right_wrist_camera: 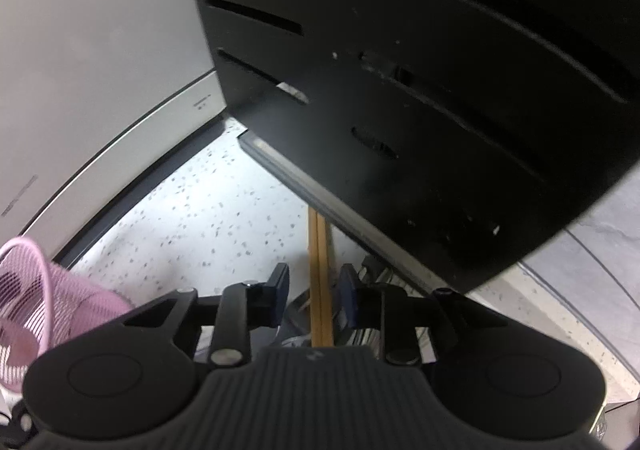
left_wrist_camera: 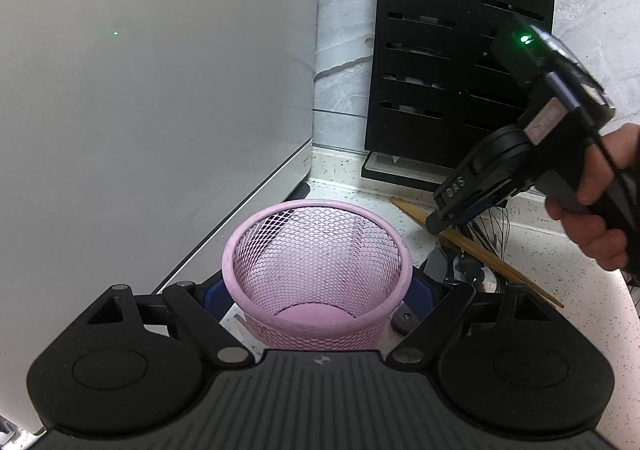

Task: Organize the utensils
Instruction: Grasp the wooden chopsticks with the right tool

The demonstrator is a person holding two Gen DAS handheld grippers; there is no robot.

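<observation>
A pink mesh cup (left_wrist_camera: 316,250) stands upright on the counter, and my left gripper (left_wrist_camera: 318,294) is shut on it, a blue pad on each side of its wall. The cup looks empty inside. To its right a pair of wooden chopsticks (left_wrist_camera: 520,278) lies on the counter among a wire whisk (left_wrist_camera: 494,228) and dark utensils (left_wrist_camera: 460,266). My right gripper (right_wrist_camera: 314,286) points steeply down over that pile. The chopsticks (right_wrist_camera: 320,250) run between its blue pads, with a narrow gap on each side, so it is open. In the left wrist view the right gripper (left_wrist_camera: 438,224) shows its tip at the chopsticks.
A black slotted rack (left_wrist_camera: 452,50) stands against the wall just behind the utensils and fills the right wrist view (right_wrist_camera: 400,90). A large white appliance (left_wrist_camera: 140,90) stands to the left. A person's hand (left_wrist_camera: 592,210) holds the right gripper. The counter (right_wrist_camera: 200,210) is speckled white.
</observation>
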